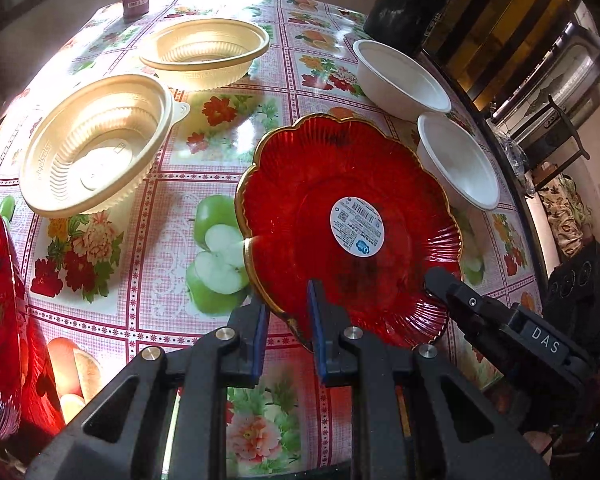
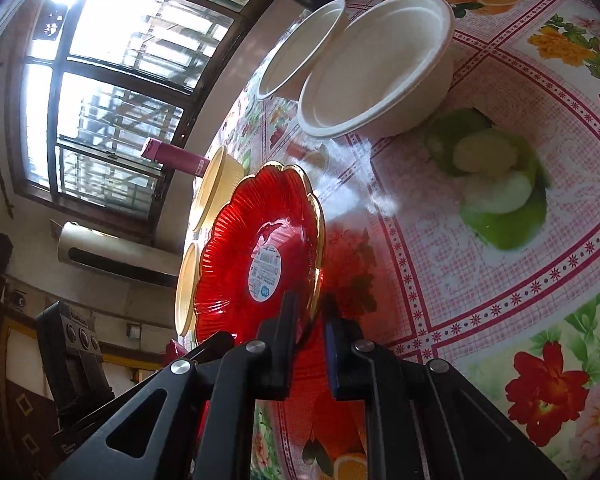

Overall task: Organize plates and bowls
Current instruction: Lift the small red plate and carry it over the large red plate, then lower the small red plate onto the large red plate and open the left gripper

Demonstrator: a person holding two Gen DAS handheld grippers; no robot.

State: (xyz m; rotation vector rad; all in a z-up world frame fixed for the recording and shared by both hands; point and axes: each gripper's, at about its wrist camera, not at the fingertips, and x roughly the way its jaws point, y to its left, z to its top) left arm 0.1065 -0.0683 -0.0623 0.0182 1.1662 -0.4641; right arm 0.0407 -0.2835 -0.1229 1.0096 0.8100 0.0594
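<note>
While both grippers' jaws pinch the red plate (image 1: 340, 216) at lower centre of frame, lifted over the bench (image 1: 172, 184), keep it level toward the other red plate (image 1: 0, 300) at lower left.

A lived-in home dining room: a counter under a glossy fruit-and-flower oilcloth (image 1: 172, 184), a barred dark-framed window (image 2: 112, 80) upper left, a white wall-mounted appliance (image 2: 100, 248) lower left.

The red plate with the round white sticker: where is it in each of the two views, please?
Left wrist: the red plate sits right of centre, its near rim between the fingers.
Right wrist: the red plate is left of centre, seen edge-on and tilted.
Shared landmark: the two white bowls beyond it.
</note>
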